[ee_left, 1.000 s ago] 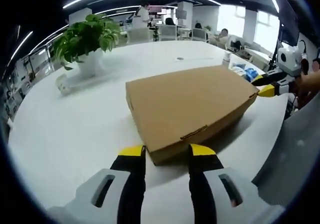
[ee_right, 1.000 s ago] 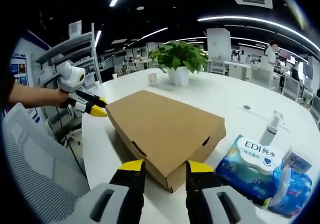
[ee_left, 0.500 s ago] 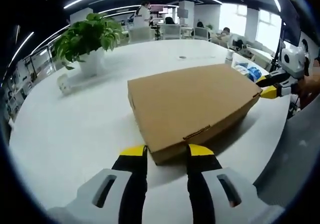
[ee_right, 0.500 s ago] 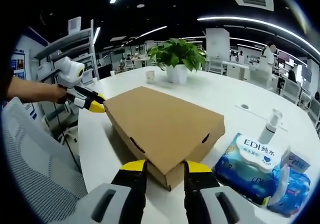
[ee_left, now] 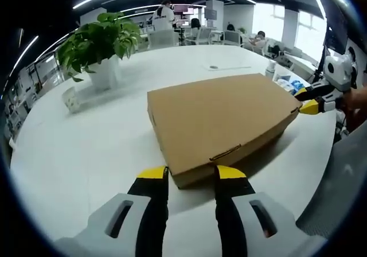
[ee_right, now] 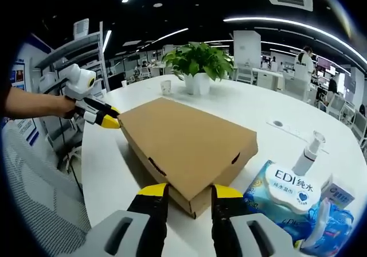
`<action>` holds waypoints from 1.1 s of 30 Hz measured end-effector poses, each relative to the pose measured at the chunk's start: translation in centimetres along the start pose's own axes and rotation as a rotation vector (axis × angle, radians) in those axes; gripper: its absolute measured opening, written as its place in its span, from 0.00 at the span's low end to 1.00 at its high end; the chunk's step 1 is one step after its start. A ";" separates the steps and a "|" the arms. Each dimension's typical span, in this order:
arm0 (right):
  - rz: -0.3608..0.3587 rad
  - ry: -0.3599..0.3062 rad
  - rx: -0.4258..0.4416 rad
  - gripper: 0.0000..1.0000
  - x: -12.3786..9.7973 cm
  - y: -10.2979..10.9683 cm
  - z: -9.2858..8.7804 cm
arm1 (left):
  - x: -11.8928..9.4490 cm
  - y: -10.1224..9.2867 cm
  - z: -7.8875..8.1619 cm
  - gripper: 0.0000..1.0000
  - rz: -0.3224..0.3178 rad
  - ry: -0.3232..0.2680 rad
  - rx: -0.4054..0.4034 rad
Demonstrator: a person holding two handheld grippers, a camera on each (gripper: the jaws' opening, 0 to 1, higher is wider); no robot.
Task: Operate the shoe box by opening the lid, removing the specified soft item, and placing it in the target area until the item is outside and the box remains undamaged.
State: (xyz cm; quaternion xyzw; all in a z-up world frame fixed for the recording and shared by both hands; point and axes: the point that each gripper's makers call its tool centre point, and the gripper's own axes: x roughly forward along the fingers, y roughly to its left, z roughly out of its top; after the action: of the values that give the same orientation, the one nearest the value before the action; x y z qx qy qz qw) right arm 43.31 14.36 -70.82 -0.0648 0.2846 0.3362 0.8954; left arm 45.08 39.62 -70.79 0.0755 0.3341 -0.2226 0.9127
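A flat brown cardboard shoe box (ee_left: 221, 119) lies shut on the white round table (ee_left: 86, 154). My left gripper (ee_left: 190, 174) is open, its yellow-tipped jaws flanking the box's near corner. In the right gripper view the same box (ee_right: 186, 145) runs away from my right gripper (ee_right: 190, 192), which is also open, with the box's opposite corner between its jaws. Each gripper appears in the other's view at the far corner: the right gripper (ee_left: 312, 103) and the left gripper (ee_right: 103, 118), each held by a hand. The box's contents are hidden.
A potted plant (ee_left: 100, 45) in a white pot and a small cup (ee_left: 70, 99) stand beyond the box. A wet-wipes pack (ee_right: 287, 188) and a pump bottle (ee_right: 309, 151) sit right of the box. A grey mesh chair (ee_right: 34, 205) stands at the table's edge.
Nothing has changed but a slight shift of both views. Both grippers stay at the box's corners and the lid stays shut.
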 end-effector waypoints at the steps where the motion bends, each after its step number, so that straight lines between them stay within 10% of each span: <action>1: -0.002 0.002 0.001 0.26 0.2 -0.2 0.1 | 0.2 0.1 0.2 0.29 0.000 0.000 -0.002; 33: -0.033 0.022 0.049 0.28 2.6 -3.7 2.2 | 4.1 1.4 2.9 0.31 -0.013 0.044 0.009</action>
State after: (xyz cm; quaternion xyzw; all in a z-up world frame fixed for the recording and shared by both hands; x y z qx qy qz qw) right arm 48.26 13.66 -70.74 -0.0511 0.3016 0.3136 0.8989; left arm 50.18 38.57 -71.21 0.0824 0.3535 -0.2285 0.9033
